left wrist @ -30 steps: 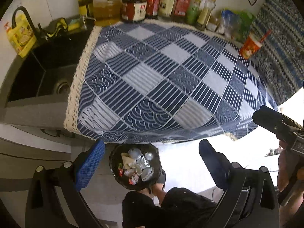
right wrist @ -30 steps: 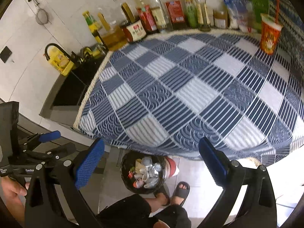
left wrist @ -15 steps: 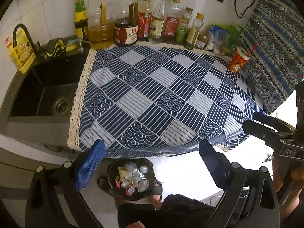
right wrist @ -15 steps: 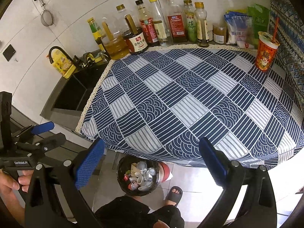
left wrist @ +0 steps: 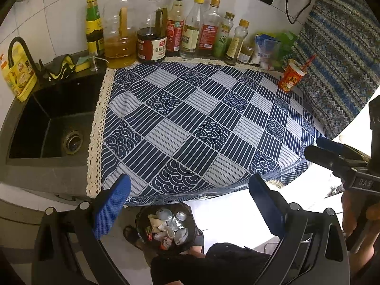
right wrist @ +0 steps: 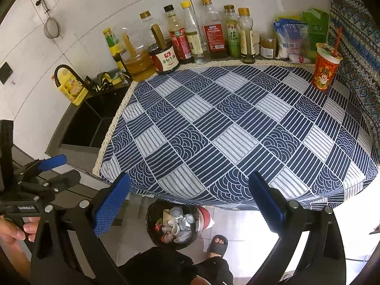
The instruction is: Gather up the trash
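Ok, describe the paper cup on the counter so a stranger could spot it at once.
Find the blue patterned cloth covering the counter. At its far right corner, past the row of bottles, stands the cup: orange-red, printed, with a straw, standing alone on the cloth.

Both wrist views look down from above — sharing the tablecloth (left wrist: 201, 128) (right wrist: 237, 128).

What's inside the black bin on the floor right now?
The bin holds crumpled paper, foil-like scraps and small red wrappers, piled near the rim. Whatever lies beneath that top layer is covered, so its depth cannot be judged.
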{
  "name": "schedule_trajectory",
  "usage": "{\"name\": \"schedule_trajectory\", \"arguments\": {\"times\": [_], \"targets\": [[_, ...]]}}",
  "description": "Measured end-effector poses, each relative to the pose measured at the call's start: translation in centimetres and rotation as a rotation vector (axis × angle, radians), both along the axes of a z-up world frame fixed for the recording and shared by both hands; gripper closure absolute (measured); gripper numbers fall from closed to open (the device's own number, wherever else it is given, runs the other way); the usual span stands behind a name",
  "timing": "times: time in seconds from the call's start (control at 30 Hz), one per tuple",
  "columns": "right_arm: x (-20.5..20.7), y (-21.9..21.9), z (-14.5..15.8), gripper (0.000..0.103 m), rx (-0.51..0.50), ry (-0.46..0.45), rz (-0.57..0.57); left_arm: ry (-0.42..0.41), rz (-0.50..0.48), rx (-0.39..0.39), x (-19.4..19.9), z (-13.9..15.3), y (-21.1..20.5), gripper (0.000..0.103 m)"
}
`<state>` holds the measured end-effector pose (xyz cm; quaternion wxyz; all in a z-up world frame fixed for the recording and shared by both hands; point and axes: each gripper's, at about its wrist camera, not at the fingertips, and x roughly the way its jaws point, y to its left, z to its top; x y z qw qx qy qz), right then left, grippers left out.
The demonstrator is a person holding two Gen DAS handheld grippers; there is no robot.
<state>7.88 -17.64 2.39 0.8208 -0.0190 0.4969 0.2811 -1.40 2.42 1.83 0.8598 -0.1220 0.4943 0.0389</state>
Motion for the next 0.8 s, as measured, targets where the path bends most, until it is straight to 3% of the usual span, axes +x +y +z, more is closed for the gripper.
{"name": "schedule_trajectory", "arguments": {"times": [0.8], "targets": [[-0.7, -1.0, 0.1, 0.005, -0.007, -0.015, 0.018, -0.011, 0.022, -0.001, -1.0, 0.1, -1.6, 0.007]]}}
